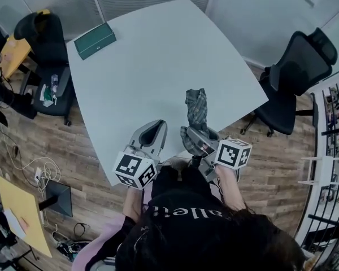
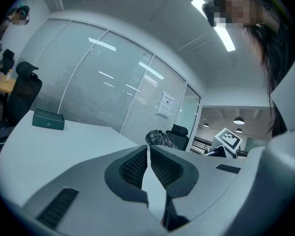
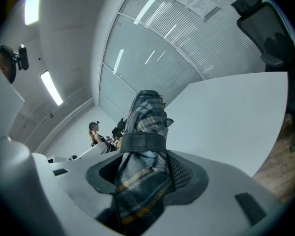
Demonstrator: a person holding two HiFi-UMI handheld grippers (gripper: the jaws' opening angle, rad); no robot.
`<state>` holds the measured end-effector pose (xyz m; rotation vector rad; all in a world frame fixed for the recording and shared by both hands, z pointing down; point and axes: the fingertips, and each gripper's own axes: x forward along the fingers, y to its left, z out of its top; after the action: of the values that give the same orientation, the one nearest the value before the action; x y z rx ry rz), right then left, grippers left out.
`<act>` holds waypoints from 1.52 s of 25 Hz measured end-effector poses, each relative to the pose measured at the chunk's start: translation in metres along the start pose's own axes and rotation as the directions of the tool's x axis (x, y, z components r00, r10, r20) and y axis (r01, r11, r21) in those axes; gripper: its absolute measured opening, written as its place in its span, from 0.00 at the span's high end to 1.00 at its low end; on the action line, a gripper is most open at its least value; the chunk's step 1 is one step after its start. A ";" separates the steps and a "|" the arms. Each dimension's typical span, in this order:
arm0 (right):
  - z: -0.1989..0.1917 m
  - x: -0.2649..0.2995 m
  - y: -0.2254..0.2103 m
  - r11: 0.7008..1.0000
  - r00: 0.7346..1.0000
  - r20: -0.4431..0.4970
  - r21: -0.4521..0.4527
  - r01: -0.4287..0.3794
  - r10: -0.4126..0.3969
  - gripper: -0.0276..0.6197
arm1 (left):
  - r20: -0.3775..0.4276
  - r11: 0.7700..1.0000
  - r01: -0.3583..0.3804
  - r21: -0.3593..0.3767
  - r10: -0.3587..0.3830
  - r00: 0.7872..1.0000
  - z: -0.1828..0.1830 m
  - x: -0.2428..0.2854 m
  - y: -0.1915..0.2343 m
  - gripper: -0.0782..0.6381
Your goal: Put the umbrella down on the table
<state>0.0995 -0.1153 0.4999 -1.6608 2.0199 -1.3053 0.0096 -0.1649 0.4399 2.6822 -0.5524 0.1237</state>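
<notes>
Gently lower the umbrella point(image 1: 196, 107), clamped in your right gripper point(image 1: 200, 141), flat onto the table point(image 1: 152, 55), perhaps touching already; keep the closed, empty left gripper point(image 1: 153, 130) clear.

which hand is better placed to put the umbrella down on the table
Right. The right gripper is shut on the folded plaid umbrella, which sticks out over the table near its front edge. The left gripper is shut with nothing between its jaws.

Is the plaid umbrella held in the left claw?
No, the right claw is clamped on the plaid umbrella, while the left claw is closed with nothing between its jaws.
</notes>
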 end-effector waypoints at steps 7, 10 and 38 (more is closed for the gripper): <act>0.034 0.020 -0.029 0.997 0.998 -0.069 -0.081 -0.011 0.005 0.60 | 0.004 0.998 -0.068 -0.013 0.068 0.998 -0.002 0.016 0.010 0.85; 0.056 0.032 -0.042 0.992 0.995 -0.098 -0.123 -0.017 0.005 0.60 | 0.023 0.993 -0.116 -0.022 0.117 0.993 0.005 0.022 0.018 0.85; 0.147 0.274 -0.154 0.719 0.778 -0.599 -0.624 -0.306 -0.189 0.60 | 0.117 0.852 -0.513 -0.109 0.523 0.844 0.036 0.049 0.086 0.85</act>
<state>0.2075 -0.4211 0.6230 -1.4509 3.2928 -1.2570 0.0209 -0.2691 0.4458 2.4113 -1.2971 0.0575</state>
